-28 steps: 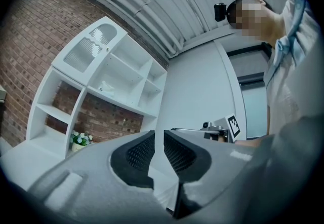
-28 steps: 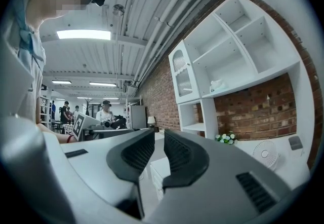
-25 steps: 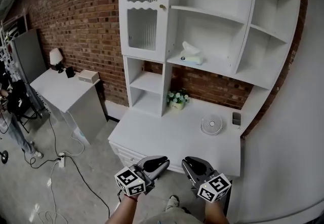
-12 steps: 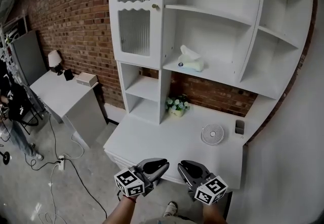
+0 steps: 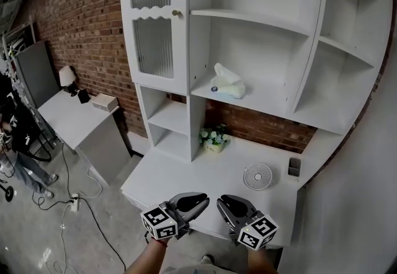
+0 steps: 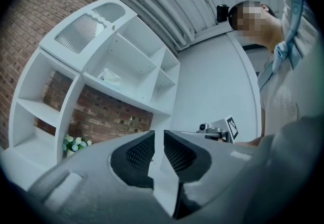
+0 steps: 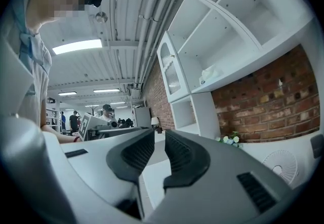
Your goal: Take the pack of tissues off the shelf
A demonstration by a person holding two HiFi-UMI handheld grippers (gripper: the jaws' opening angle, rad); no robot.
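The pack of tissues (image 5: 227,83), pale with a white tissue sticking up, lies on the middle shelf (image 5: 267,98) of the white shelf unit. It also shows small and far off in the left gripper view (image 6: 110,77) and the right gripper view (image 7: 209,74). My left gripper (image 5: 200,199) and right gripper (image 5: 222,202) hang side by side at the desk's near edge, well below and short of the pack. In each gripper view the jaws (image 6: 158,137) (image 7: 159,137) stand a narrow gap apart with nothing between them.
On the white desk (image 5: 186,173) under the shelves stand a small pot of flowers (image 5: 213,138), a round white fan (image 5: 257,175) and a small dark object (image 5: 294,166). A glass-door cabinet (image 5: 152,25) is at upper left. A side table (image 5: 71,118), floor cables and a person (image 5: 18,130) are at left.
Both grippers have moved forward toward the desk, side by side. The shelf unit and the tissue pack now look larger and nearer. The jaws look the same.
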